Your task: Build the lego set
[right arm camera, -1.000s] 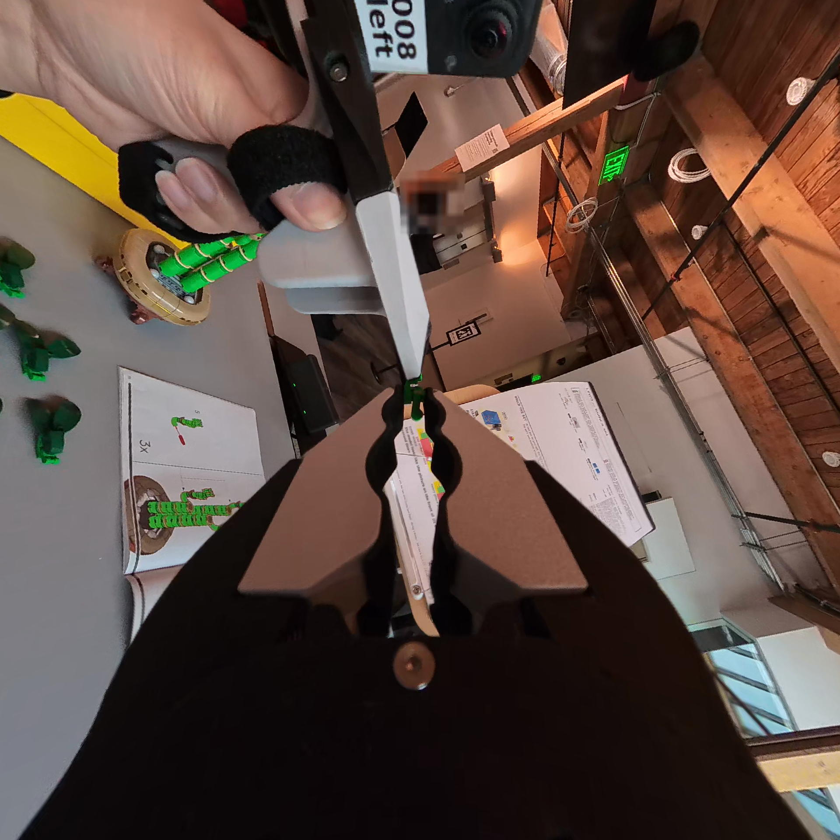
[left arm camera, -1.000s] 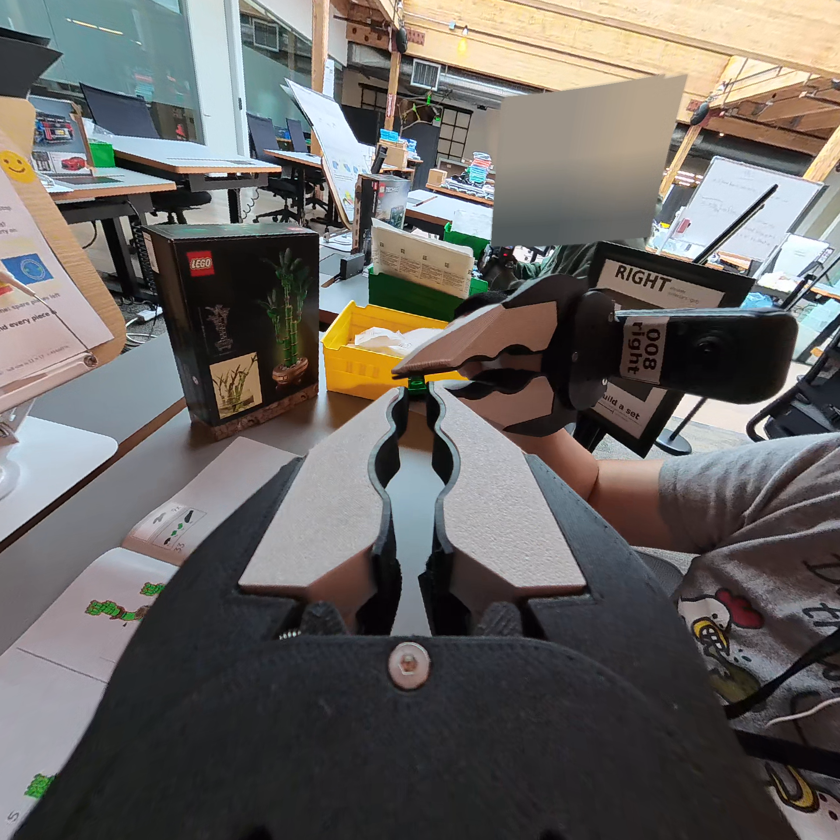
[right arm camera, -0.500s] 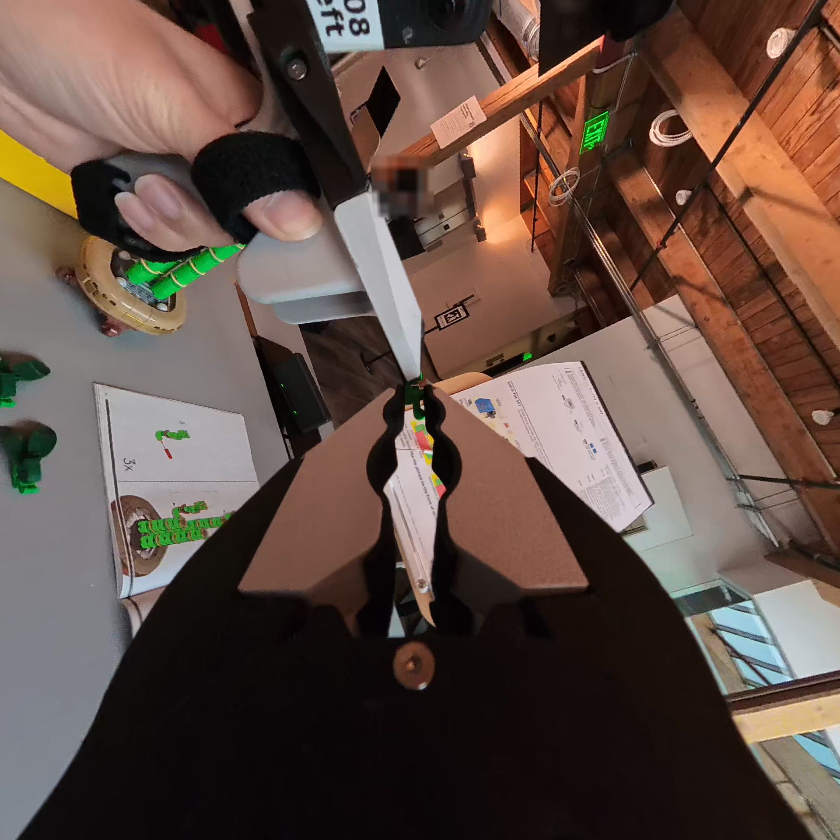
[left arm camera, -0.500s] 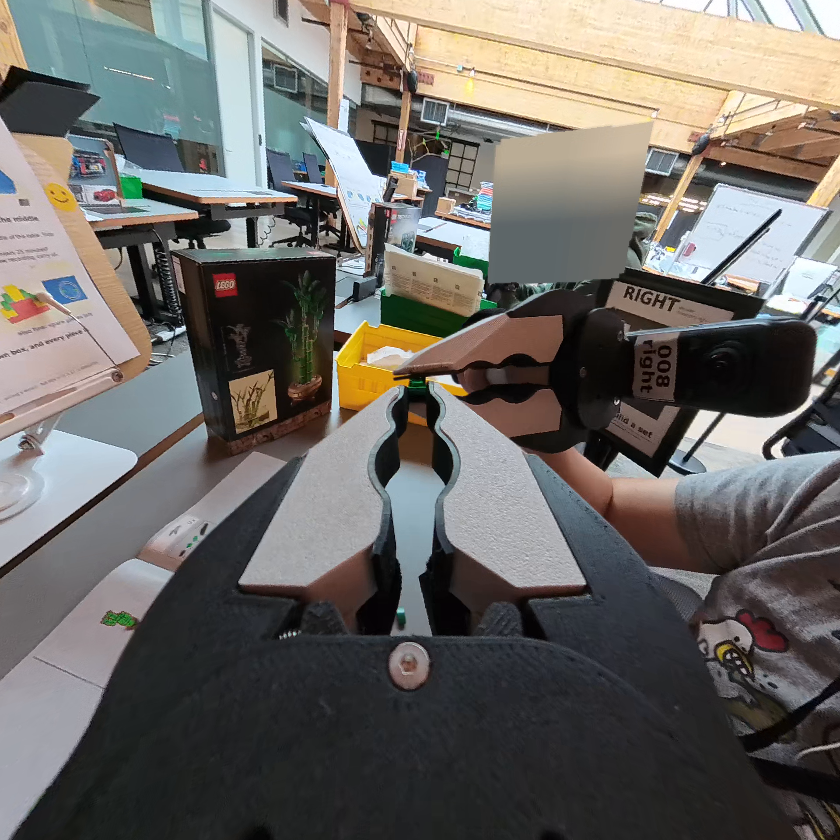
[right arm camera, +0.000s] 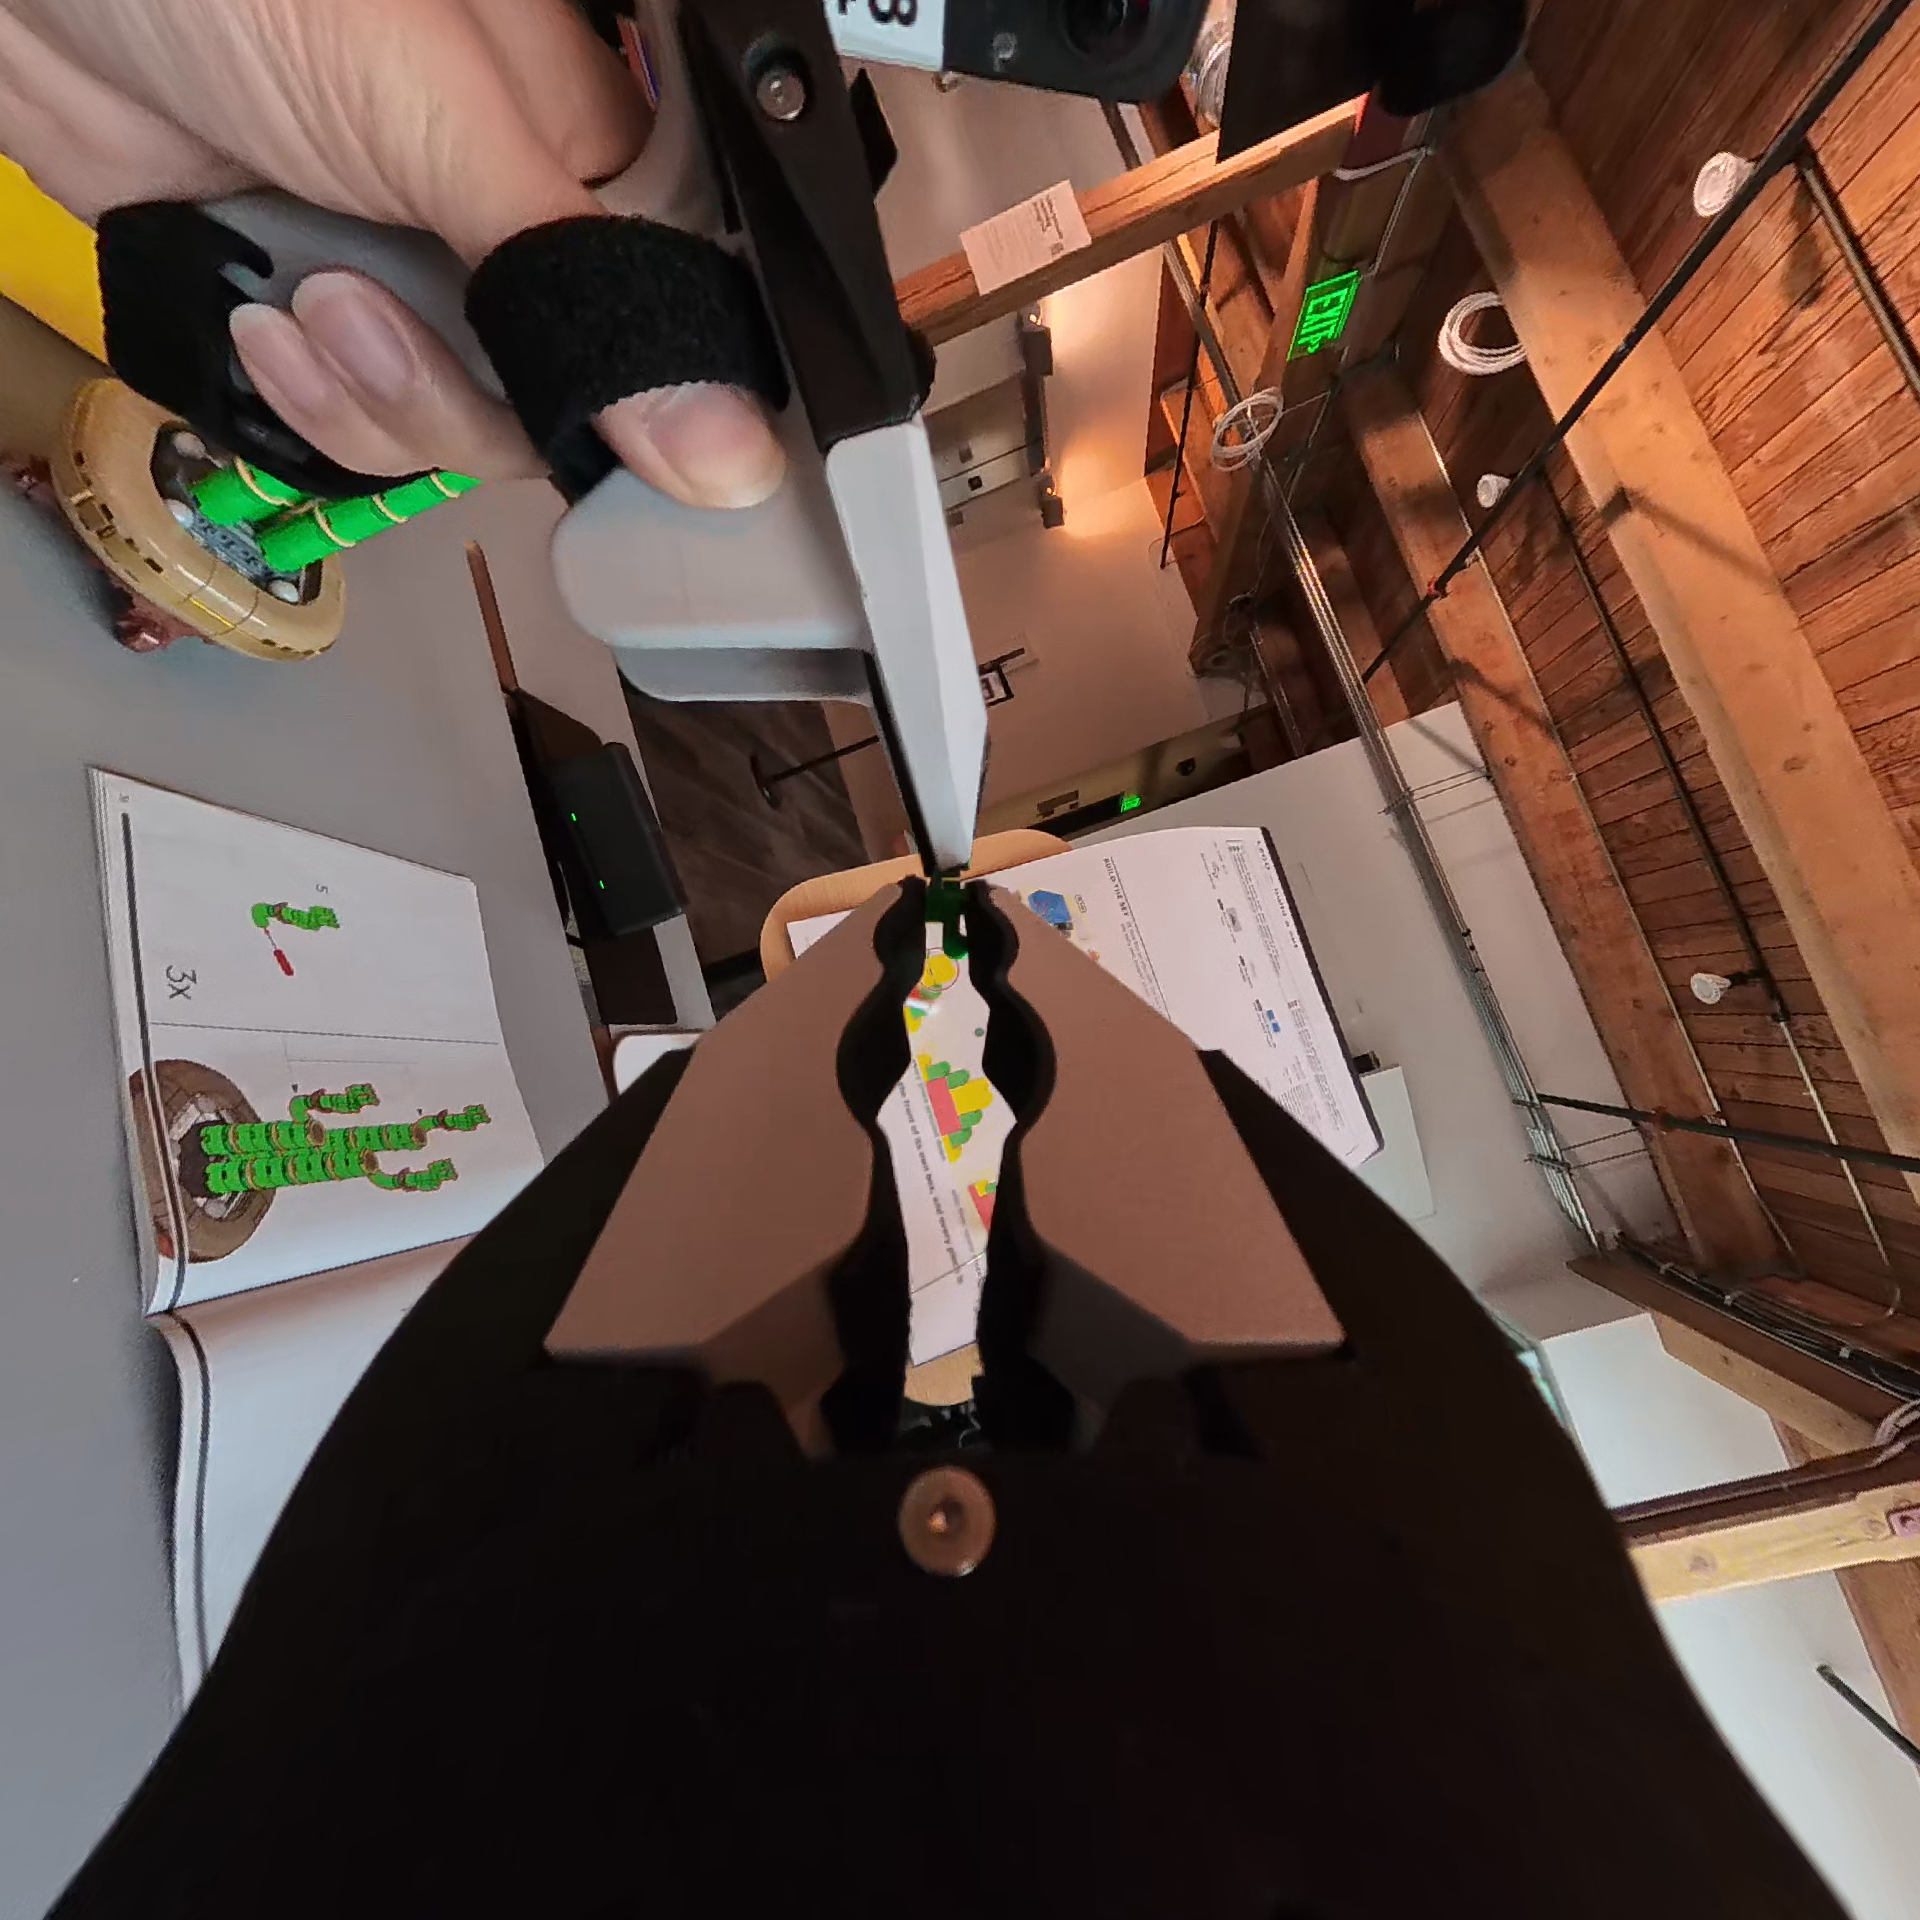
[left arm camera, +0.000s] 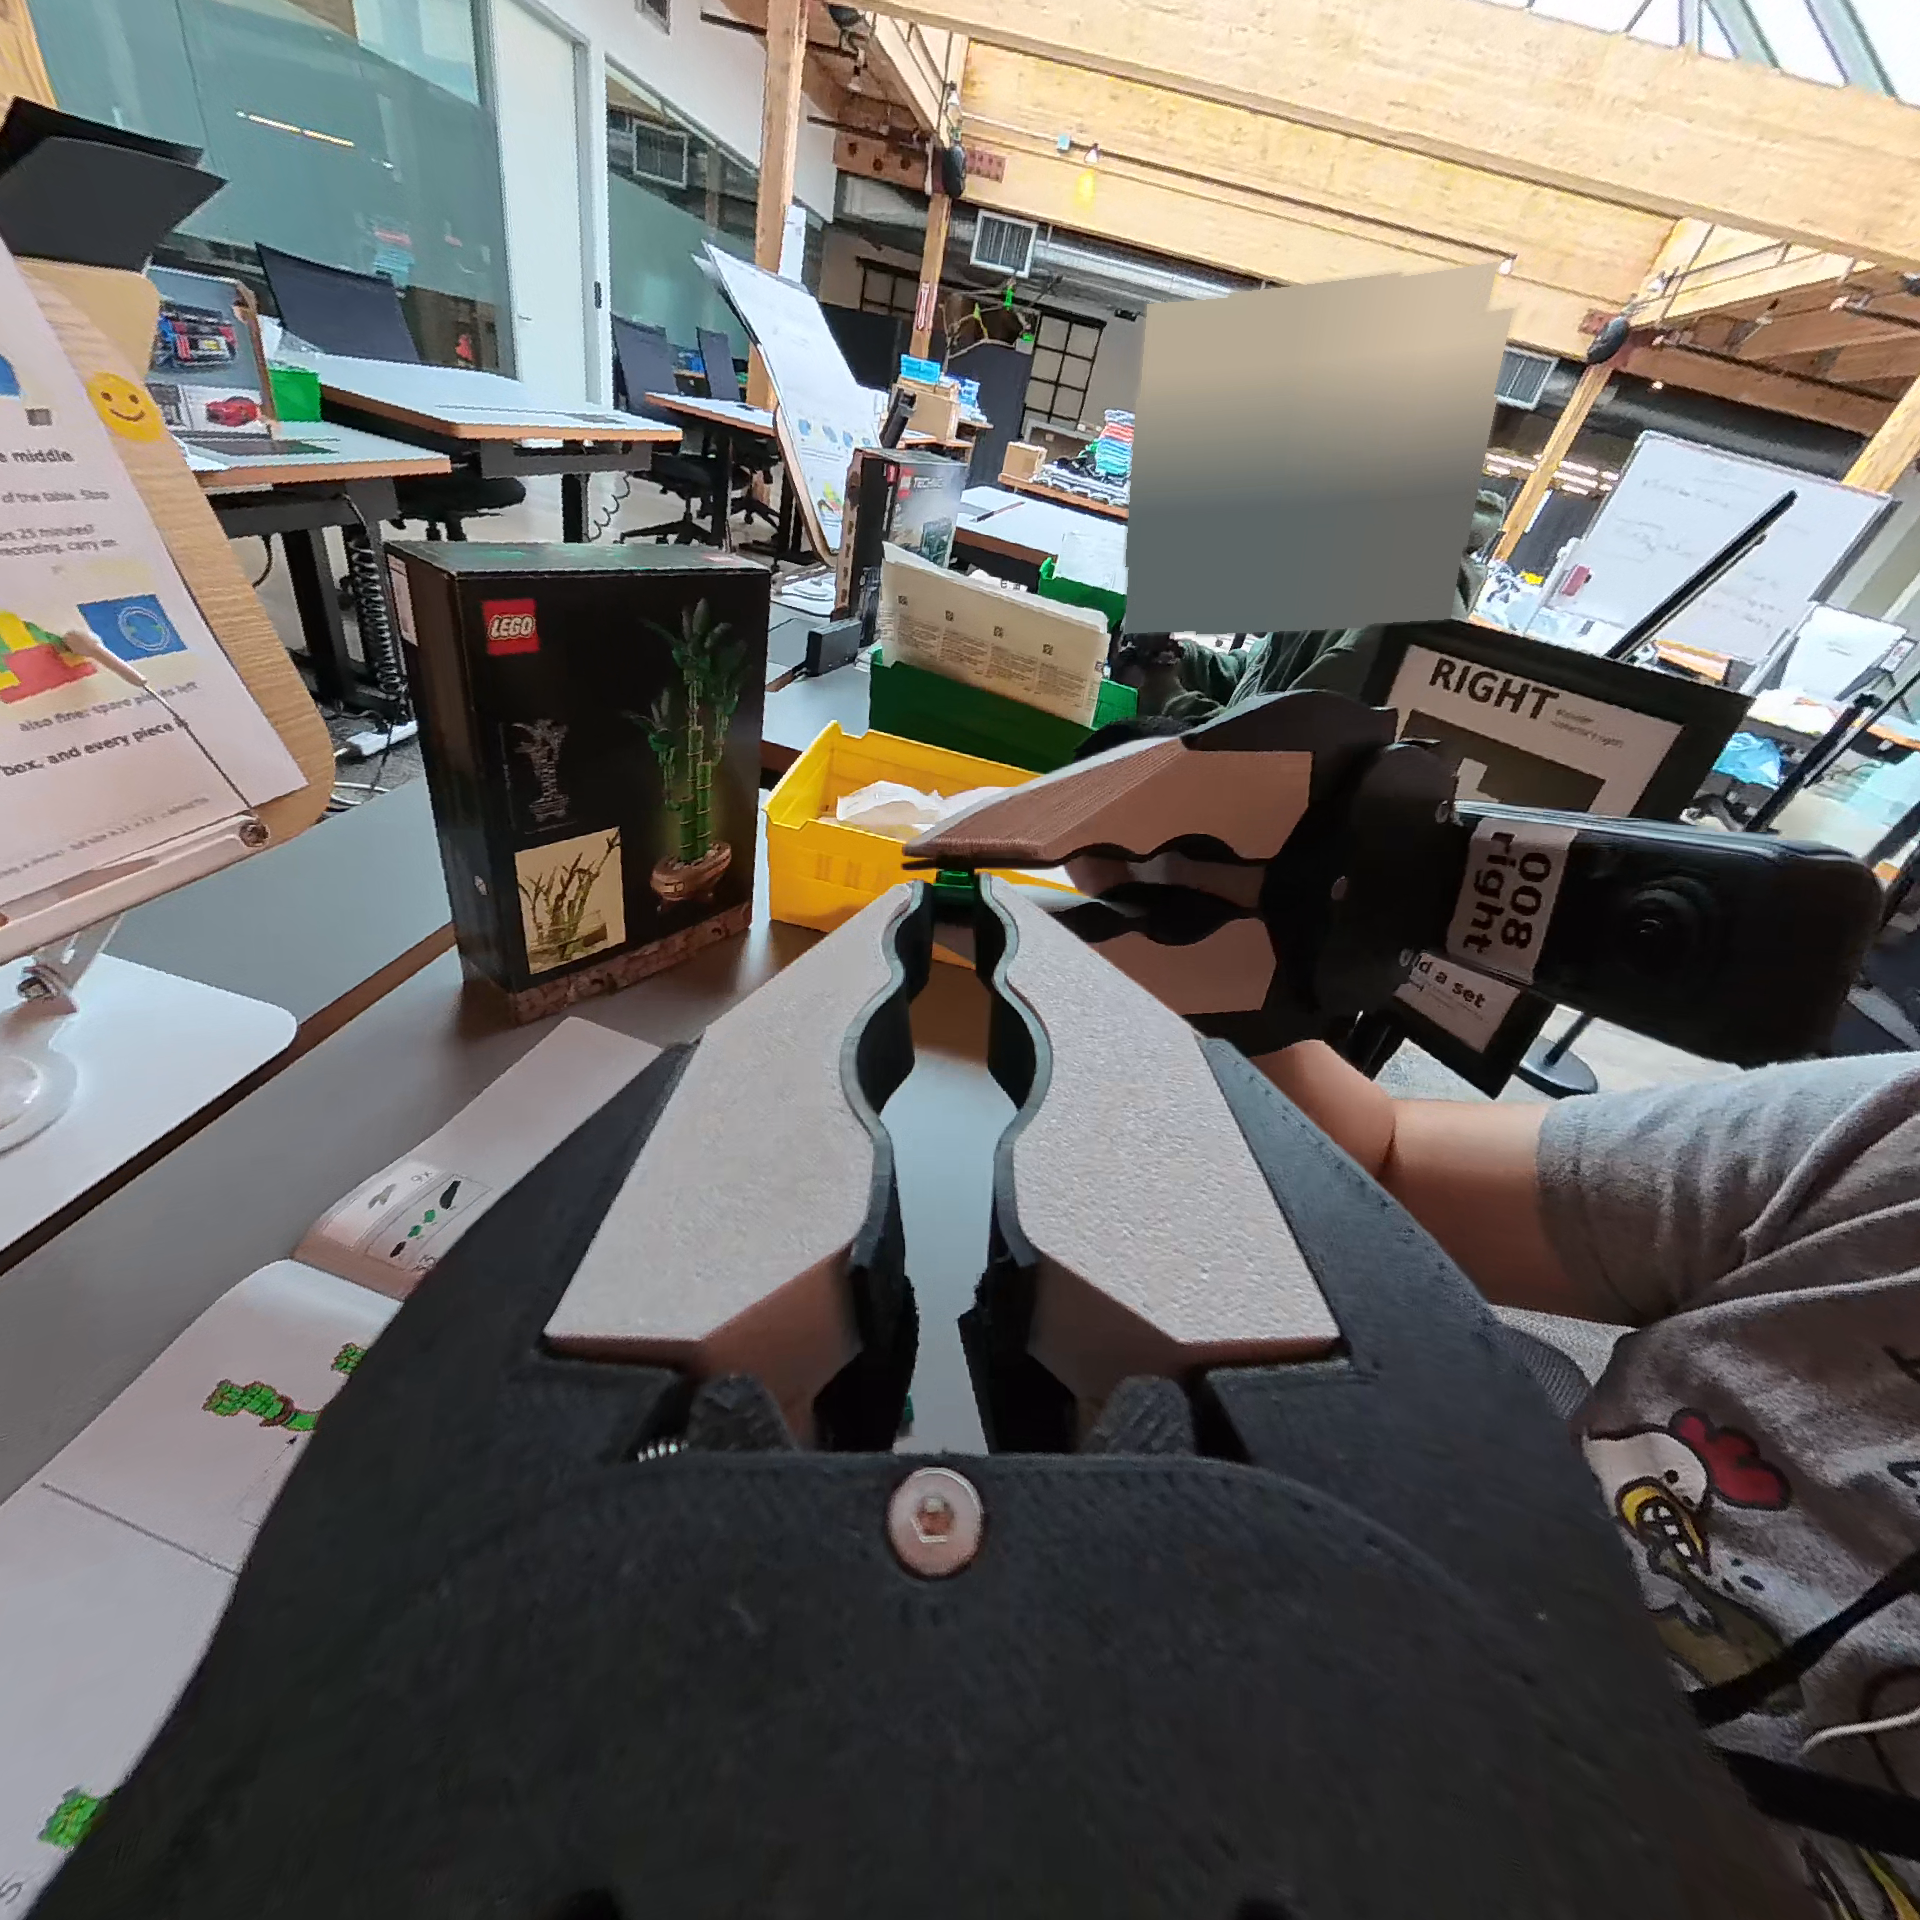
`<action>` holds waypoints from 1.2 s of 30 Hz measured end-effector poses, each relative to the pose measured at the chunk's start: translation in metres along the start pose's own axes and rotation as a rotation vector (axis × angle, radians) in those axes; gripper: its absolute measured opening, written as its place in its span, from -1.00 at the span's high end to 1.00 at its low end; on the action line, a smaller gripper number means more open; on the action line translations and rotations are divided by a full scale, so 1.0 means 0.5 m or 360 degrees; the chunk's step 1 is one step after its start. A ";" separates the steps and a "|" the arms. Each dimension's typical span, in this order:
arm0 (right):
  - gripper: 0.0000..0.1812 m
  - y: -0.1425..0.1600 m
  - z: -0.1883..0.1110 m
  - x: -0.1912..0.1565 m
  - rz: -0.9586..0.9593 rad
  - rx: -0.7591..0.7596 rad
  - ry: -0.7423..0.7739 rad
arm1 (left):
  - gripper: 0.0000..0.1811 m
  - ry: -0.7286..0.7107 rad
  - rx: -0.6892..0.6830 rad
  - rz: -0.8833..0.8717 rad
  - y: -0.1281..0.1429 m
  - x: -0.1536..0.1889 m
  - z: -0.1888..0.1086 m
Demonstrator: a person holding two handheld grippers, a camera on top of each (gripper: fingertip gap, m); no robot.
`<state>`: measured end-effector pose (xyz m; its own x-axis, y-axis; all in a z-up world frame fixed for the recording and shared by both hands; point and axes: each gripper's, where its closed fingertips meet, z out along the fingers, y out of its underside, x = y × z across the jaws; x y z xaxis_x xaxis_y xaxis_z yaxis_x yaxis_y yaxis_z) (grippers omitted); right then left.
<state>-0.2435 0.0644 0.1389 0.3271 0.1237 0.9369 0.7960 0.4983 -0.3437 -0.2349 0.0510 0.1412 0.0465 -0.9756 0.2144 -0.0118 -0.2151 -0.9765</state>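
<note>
Both grippers meet tip to tip above the counter (left arm camera: pixel 312 1049); the left gripper (left arm camera: pixel 948 894) is clamped on a small green piece (left arm camera: pixel 954 886), and the right gripper (right arm camera: pixel 943 902), reaching in crosswise from the right, pinches green piece too; which is nearer I cannot tell

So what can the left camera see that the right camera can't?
Only the left wrist view shows the black set box, the yellow bin and the person's gray sleeve.

Only the right wrist view shows the round tan base with green stalks and the hand holding the left gripper.

Both show the open booklet, the paper on the stand, and the tiny green piece pinched between both grippers' tips, including the right gripper.
</note>
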 end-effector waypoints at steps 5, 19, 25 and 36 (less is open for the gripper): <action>0.95 0.004 0.006 -0.001 -0.0070 -0.0034 0.0050 | 0.94 0.0013 0.0015 -0.0092 0.002 -0.009 -0.001; 0.76 -0.027 -0.031 0.014 0.0418 0.0341 -0.0233 | 0.94 0.0236 0.0121 -0.0334 -0.014 0.005 -0.010; 0.93 -0.016 -0.023 0.009 0.0286 0.0291 -0.0173 | 0.94 0.0222 0.0073 -0.0290 -0.006 0.012 -0.001; 0.93 -0.012 -0.029 -0.001 0.0199 0.0277 -0.0200 | 0.94 0.0140 -0.0002 -0.0188 0.004 0.013 0.003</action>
<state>-0.2410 0.0491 0.1396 0.3429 0.2939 0.8922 0.6500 0.6114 -0.4512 -0.2331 0.0441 0.1404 -0.0403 -0.9435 0.3290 -0.0126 -0.3288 -0.9443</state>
